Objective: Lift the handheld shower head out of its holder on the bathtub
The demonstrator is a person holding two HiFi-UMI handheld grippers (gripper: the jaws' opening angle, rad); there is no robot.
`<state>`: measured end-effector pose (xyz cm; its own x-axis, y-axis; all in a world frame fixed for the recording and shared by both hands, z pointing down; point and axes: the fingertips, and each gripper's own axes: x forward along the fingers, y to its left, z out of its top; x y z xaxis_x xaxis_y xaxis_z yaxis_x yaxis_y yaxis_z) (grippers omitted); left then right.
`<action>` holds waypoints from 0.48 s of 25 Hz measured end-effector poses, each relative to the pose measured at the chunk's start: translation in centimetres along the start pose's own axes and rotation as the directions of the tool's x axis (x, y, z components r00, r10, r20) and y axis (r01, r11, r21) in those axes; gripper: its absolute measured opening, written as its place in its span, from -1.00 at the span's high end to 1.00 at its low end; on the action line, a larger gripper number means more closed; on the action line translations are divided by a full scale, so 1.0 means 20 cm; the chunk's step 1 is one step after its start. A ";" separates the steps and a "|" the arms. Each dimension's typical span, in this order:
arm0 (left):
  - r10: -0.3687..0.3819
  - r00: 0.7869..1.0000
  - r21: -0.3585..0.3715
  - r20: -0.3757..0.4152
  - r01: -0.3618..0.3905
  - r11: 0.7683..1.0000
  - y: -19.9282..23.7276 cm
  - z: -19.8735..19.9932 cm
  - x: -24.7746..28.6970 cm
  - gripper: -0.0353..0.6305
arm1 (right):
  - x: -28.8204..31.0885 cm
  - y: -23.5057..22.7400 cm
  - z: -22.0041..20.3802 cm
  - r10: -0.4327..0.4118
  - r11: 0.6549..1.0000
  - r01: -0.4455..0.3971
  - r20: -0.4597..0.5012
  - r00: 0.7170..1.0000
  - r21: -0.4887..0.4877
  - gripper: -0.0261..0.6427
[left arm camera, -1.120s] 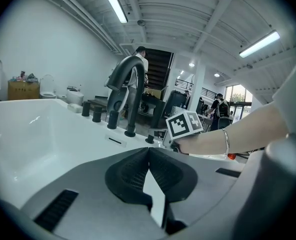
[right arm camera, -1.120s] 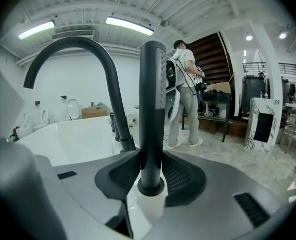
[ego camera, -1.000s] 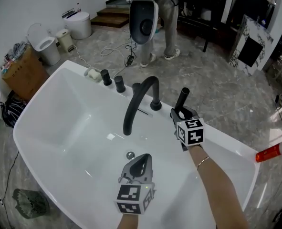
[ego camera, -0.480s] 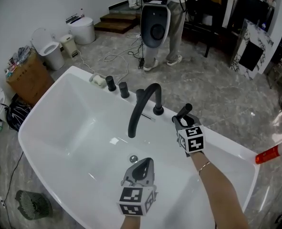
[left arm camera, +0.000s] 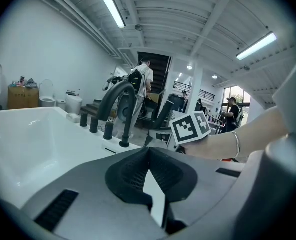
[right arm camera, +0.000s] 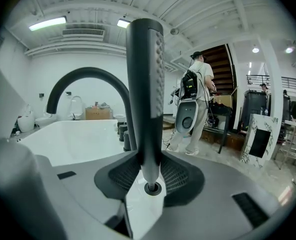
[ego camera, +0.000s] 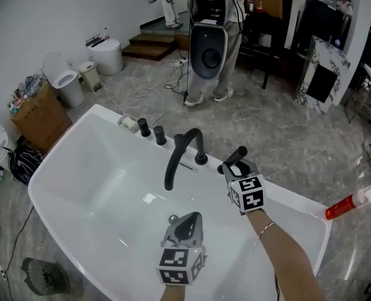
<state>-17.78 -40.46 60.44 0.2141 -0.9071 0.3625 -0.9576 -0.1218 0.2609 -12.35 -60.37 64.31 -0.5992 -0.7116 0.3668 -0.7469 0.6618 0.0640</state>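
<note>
The black stick-shaped shower head (ego camera: pixel 238 155) stands upright on the bathtub's right rim (ego camera: pixel 298 199), beside the arched black faucet (ego camera: pixel 182 146). My right gripper (ego camera: pixel 235 166) is shut on its lower part. In the right gripper view the shower head (right arm camera: pixel 145 84) rises between the pads, and its thin lower end hangs just above the round holder hole (right arm camera: pixel 152 188). My left gripper (ego camera: pixel 186 223) hovers over the white basin near the drain (ego camera: pixel 171 218), shut on nothing. In the left gripper view its pads (left arm camera: pixel 132 171) meet at the tips.
Two black knobs (ego camera: pixel 152 131) and a white soap-like piece (ego camera: pixel 129 123) sit on the far rim. A person with a white device (ego camera: pixel 209 39) stands behind the tub. Toilets (ego camera: pixel 66 77), a cardboard box (ego camera: pixel 37 108), cables and a floor fan (ego camera: pixel 44 276) lie at the left. A red-and-white tube (ego camera: pixel 348 204) lies at the right.
Both grippers have risen a little. The shower head has come up with the right gripper. The person behind the tub has shifted slightly to the right.
</note>
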 end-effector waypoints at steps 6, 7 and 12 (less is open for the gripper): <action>0.010 1.000 0.026 -0.001 -0.010 1.000 -0.09 0.12 -0.11 0.83 | -0.21 0.00 0.17 -0.006 1.000 0.006 0.025 1.000 0.005 0.52; 0.011 1.000 0.030 -0.001 -0.011 0.999 -0.10 0.13 -0.13 0.83 | -0.24 0.01 0.20 -0.005 1.000 0.005 0.030 1.000 0.003 0.52; 0.022 1.000 0.047 0.014 -0.023 0.999 -0.18 0.23 -0.22 0.83 | -0.40 0.02 0.33 -0.003 1.000 0.004 0.053 0.999 -0.009 0.52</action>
<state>-16.25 -37.86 53.85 0.1900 -0.9151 0.3556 -0.9703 -0.1199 0.2099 -9.67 -55.92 55.27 -0.6110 -0.7253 0.3172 -0.7466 0.6612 0.0736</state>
